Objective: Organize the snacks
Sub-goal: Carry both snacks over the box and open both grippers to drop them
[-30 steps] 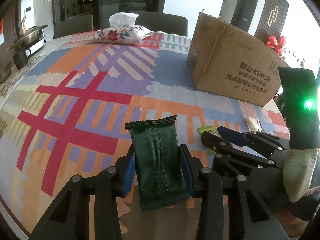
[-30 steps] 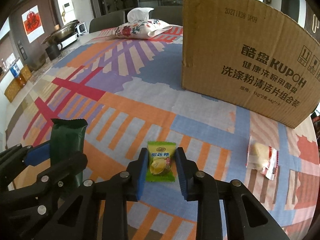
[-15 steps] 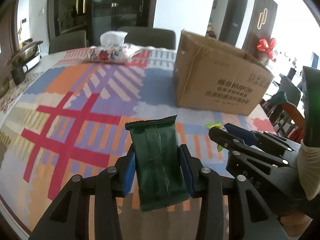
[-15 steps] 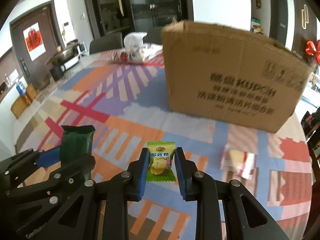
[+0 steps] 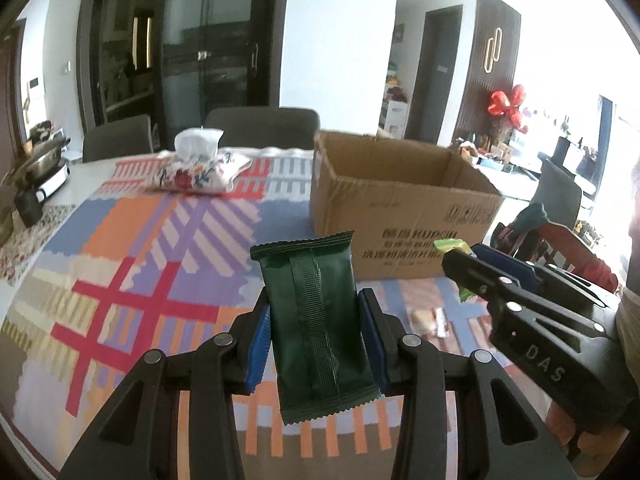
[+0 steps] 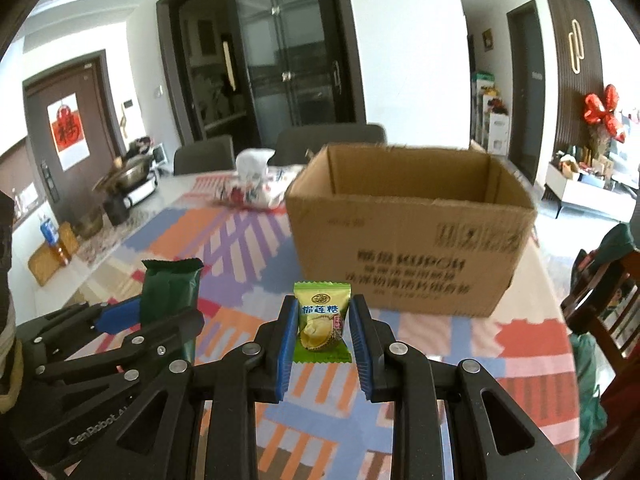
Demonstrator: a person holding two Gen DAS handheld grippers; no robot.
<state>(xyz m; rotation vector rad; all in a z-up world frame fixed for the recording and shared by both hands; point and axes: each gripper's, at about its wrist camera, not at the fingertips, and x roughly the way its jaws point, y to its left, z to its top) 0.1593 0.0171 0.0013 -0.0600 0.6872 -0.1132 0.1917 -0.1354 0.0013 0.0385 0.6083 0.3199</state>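
Observation:
My left gripper (image 5: 316,328) is shut on a dark green snack packet (image 5: 314,320) and holds it upright above the table. My right gripper (image 6: 322,328) is shut on a small green durian candy packet (image 6: 322,326). Both are raised in front of an open brown cardboard box (image 5: 400,208), which also shows in the right wrist view (image 6: 412,240); its inside floor is hidden. A pale wrapped snack (image 5: 428,320) lies on the tablecloth between the grippers. The right gripper (image 5: 472,264) shows at the right of the left wrist view, the left gripper (image 6: 160,312) at the left of the right wrist view.
A colourful patterned tablecloth (image 5: 140,264) covers the table. A floral tissue pouch (image 5: 200,168) lies at the far side, with dark chairs (image 5: 260,124) behind. A metal pot (image 6: 128,176) and bottles (image 6: 52,232) stand at the far left. A wooden chair (image 6: 604,292) is on the right.
Both grippers have risen with their packets, so the views now look over the box's rim into its open top. Both grips are unchanged.

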